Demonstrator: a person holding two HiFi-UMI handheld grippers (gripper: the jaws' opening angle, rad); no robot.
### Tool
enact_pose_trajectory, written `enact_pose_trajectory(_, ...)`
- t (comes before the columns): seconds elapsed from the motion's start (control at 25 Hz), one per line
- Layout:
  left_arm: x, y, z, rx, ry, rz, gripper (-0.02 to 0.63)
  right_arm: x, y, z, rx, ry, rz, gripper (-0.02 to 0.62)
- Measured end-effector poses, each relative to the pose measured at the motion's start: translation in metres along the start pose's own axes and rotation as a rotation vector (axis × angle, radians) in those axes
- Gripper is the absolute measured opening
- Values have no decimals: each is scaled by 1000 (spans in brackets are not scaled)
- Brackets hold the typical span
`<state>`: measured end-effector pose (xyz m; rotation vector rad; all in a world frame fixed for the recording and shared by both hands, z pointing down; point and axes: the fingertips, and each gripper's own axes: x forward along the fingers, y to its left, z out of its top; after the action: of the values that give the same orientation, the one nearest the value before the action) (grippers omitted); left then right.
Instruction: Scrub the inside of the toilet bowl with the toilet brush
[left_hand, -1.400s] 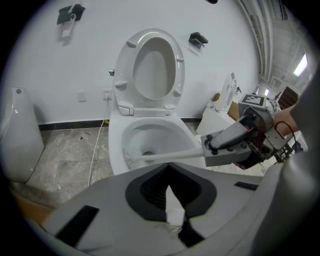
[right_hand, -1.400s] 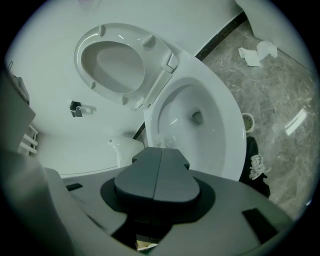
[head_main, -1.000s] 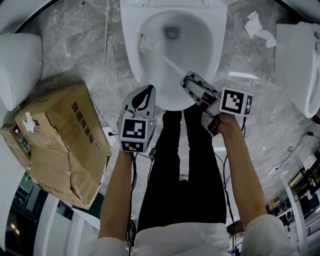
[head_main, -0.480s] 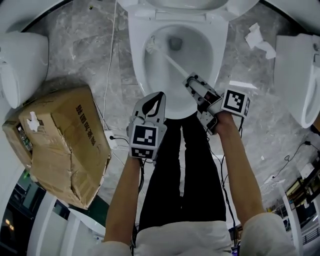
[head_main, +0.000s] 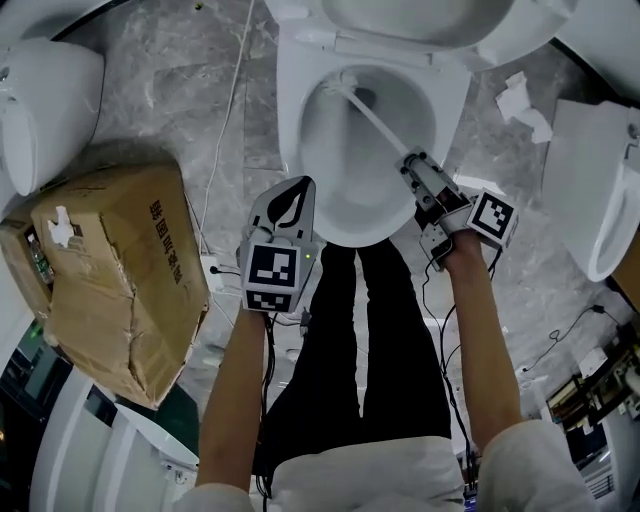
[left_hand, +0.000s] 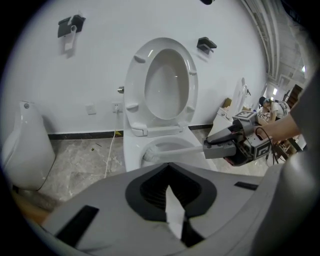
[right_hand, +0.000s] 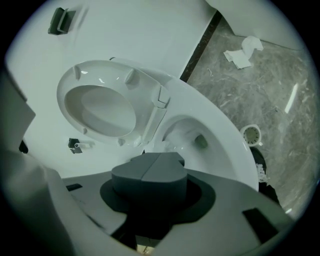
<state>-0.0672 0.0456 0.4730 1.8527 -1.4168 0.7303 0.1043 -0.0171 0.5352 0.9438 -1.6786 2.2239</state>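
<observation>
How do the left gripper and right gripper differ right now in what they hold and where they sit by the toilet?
The right gripper is clamped on the toilet brush handle; the left gripper has its jaws together with no tool. The right gripper reaches over the toilet bowl at its right rim; the left gripper hangs at the bowl's front-left edge. Both point down toward the bowl.

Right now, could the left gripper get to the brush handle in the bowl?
Probably yes. The left gripper hangs shut and empty by the front rim of the toilet, and the brush handle runs bare across the open bowl from the right gripper. Nothing stands between; its jaws would need to open first.
</observation>
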Motion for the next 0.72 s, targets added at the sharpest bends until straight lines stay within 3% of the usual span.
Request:
enact_pose_trajectory(0.28,-12,12,5,-27,-19,27,29,-13,4,23,-13,-78,-32,187)
enact_pose_trajectory(0.72,-10,-6,18,-33,-36,-21,29,-40,-8,36,66,-227,-53,183)
